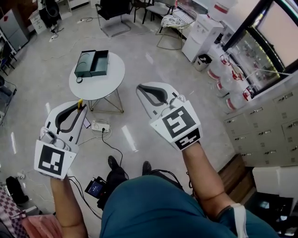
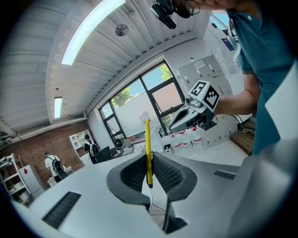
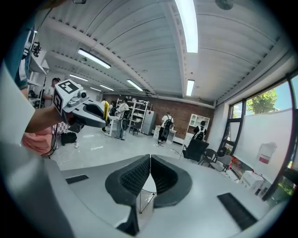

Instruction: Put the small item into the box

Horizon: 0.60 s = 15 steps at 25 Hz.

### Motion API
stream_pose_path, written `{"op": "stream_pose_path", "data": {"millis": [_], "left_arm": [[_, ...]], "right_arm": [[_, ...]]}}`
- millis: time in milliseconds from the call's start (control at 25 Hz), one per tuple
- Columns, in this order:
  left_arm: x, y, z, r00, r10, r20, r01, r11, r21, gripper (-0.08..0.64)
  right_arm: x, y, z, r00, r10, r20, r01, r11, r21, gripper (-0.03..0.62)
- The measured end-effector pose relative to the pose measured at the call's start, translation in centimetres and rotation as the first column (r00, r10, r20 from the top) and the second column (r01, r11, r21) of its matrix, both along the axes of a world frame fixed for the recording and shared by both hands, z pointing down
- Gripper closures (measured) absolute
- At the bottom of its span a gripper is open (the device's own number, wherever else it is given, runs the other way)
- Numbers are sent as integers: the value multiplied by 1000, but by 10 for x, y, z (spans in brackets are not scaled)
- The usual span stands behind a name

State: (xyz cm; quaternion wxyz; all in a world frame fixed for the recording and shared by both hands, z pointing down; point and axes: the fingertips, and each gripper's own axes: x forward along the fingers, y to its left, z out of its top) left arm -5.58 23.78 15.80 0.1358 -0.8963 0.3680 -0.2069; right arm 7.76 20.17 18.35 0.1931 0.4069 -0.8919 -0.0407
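Observation:
My left gripper (image 1: 80, 107) is shut on a thin yellow stick (image 1: 80, 103), which stands up between the jaws. The left gripper view shows the yellow stick (image 2: 148, 153) clamped in the dark pads, with the left gripper (image 2: 149, 160) aimed up at the windows. My right gripper (image 1: 142, 89) is shut with nothing in it; the right gripper view shows the right gripper (image 3: 150, 160) with its pads pressed together. An open dark green box (image 1: 93, 63) lies on a round white table (image 1: 109, 81), well ahead of both grippers. A small round item (image 1: 79, 80) sits beside the box.
A power strip (image 1: 100, 126) and cables lie on the floor under my left gripper. Water bottles (image 1: 223, 83) and a cabinet (image 1: 267, 125) line the right side. Chairs (image 1: 114, 14) stand at the far end. People stand by shelves (image 3: 165, 125) in the distance.

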Motion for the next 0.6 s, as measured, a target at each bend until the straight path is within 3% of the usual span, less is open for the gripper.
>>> {"op": "stream_pose_path", "data": {"millis": [240, 600], "left_arm": [[-9, -52, -11, 996, 84, -18, -84, 996, -9, 503], [-36, -123, 2, 987, 162, -21, -163, 986, -39, 504]], "right_arm": [[2, -35, -11, 994, 108, 0, -108, 994, 2, 554], [-23, -88, 4, 983, 184, -9, -184, 982, -39, 554]]}}
